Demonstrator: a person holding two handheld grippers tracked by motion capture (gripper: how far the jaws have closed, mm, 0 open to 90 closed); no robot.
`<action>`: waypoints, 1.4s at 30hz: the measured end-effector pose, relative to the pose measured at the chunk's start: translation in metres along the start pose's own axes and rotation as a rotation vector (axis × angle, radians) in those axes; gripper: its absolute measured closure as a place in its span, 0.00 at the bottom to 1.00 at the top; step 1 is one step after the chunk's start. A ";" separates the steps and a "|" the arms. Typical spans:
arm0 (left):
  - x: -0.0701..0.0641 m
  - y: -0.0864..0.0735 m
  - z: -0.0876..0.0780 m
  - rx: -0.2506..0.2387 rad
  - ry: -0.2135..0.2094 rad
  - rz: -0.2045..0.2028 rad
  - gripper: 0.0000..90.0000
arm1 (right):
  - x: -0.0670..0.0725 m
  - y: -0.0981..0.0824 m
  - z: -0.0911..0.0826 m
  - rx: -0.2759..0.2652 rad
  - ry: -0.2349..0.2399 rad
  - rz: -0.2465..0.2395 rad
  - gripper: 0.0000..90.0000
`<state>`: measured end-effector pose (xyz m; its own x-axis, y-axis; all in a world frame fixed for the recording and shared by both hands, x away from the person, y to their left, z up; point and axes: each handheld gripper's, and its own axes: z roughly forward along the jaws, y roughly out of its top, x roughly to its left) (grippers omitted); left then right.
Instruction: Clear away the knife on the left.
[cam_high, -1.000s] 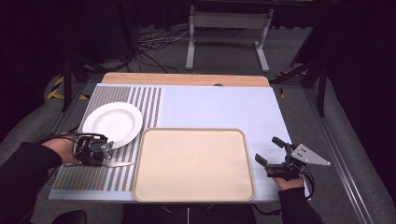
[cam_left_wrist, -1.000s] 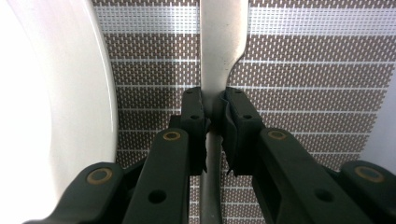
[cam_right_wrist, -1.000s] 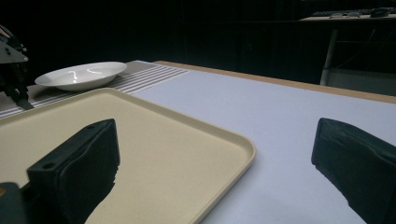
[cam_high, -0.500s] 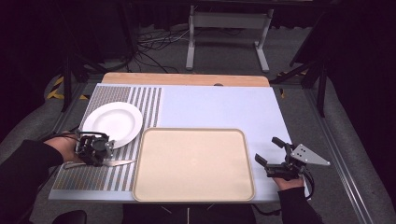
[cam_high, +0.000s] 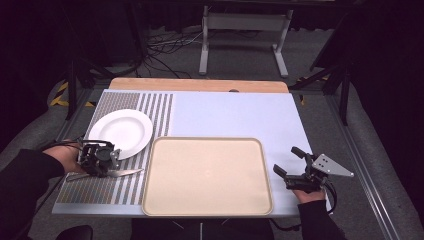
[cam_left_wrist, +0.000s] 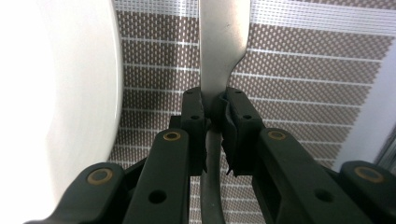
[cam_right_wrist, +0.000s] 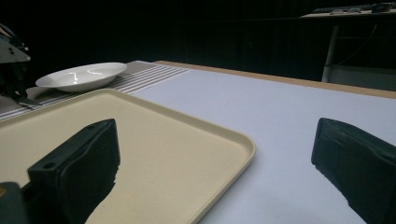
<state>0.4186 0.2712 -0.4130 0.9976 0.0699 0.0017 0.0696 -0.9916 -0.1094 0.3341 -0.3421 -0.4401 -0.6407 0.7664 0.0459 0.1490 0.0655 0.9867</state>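
Nothing moved since before: left gripper jaws tight on knife.

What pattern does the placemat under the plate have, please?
Brown-and-white woven stripes on the placemat, clearest in the left gripper view.

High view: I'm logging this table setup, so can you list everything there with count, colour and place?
Round white ceramic plate: one, white, on the striped mat, left.
Silver metal knife: one, silver, on the mat near the plate, clamped in the left tool.
Beige plastic tray: one, beige, front centre, empty.
Brown-and-white striped mat: one, left side of table.
Pale blue table top: one, wooden far edge.
Left tool: one, black, shut on the knife.
Right tool: one, black, open, right of the tray.
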 end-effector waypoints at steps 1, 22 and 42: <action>0.000 0.000 -0.003 0.005 0.006 0.005 0.89 | 0.000 0.000 0.000 0.000 0.001 0.000 0.02; 0.003 0.008 -0.057 -0.152 -0.062 -0.191 0.89 | -0.002 0.000 0.001 -0.003 0.002 0.017 0.02; 0.000 0.050 -0.078 -0.239 -0.142 -0.251 0.89 | -0.003 0.000 0.002 -0.002 0.009 0.027 0.02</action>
<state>0.4229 0.2136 -0.3407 0.9396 0.3120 -0.1407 0.3282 -0.9379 0.1121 0.3371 -0.3431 -0.4406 -0.6435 0.7619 0.0739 0.1650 0.0437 0.9853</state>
